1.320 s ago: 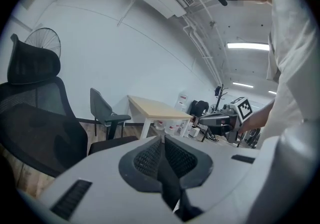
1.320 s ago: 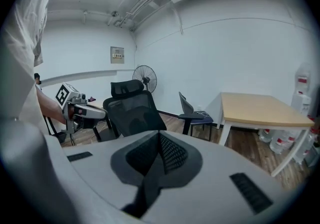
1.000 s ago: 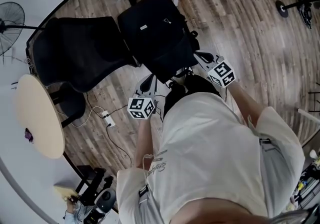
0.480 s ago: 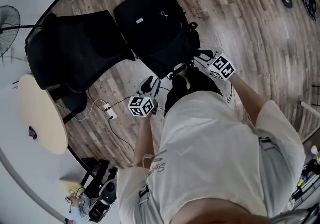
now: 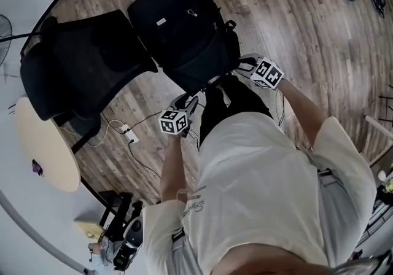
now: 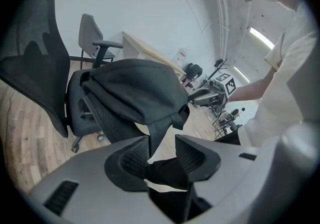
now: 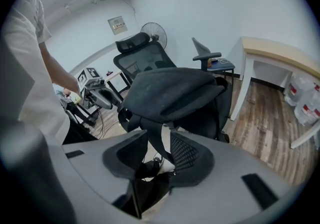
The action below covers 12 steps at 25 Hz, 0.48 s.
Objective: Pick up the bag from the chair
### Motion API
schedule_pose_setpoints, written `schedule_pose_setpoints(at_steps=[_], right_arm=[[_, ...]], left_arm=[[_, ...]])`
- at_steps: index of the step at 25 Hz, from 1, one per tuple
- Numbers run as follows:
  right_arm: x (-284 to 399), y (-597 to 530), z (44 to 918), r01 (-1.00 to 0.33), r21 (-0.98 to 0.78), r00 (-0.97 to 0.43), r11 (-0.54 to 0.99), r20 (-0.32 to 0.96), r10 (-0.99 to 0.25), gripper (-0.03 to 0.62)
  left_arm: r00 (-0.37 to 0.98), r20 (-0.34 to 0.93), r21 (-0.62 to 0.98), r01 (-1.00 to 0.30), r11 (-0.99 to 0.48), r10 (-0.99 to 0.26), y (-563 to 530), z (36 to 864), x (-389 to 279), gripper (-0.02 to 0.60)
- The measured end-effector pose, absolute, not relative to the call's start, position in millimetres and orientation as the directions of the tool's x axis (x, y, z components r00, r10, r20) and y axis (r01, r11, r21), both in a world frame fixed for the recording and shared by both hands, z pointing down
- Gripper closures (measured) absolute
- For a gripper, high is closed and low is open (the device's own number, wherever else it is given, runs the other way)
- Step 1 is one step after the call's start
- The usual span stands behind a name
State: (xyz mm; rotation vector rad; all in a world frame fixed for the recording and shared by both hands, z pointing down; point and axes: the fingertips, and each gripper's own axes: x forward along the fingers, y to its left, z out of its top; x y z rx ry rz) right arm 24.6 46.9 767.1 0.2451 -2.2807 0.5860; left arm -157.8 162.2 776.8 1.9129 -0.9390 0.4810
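Note:
A black bag (image 5: 184,28) lies on the seat of a black office chair (image 5: 80,77), slumped over the seat's near edge. My left gripper (image 5: 187,103) sits low at the bag's near left corner. In the left gripper view the bag (image 6: 135,88) fills the middle and a hanging strap (image 6: 157,130) runs down between the jaws of the left gripper (image 6: 162,143), which have just been opening and do not press on it. My right gripper (image 5: 242,65) is at the bag's near right corner. Its jaws have also just been opening, and another strap (image 7: 156,128) hangs loose between the right gripper (image 7: 159,140).
A round pale table (image 5: 46,145) stands at the left, with a power strip (image 5: 129,137) and cables on the wooden floor beside the chair. A desk (image 7: 280,50), a second chair (image 7: 210,53) and a fan (image 7: 152,33) stand behind the bag.
Both grippers have come down and moved closer to the bag's near edge, and they tilt further downward. The bag has not moved on the seat.

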Motion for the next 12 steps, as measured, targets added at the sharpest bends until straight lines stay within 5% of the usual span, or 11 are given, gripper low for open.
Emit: schedule_pose_setpoints(at_steps=[12], right_arm=[[-2, 64, 802, -0.145, -0.413, -0.66, 0.899, 0.717, 0.223, 0.451]], left_arm=[[0.661, 0.647, 0.618, -0.747, -0.246, -0.38, 146, 797, -147, 0.42]])
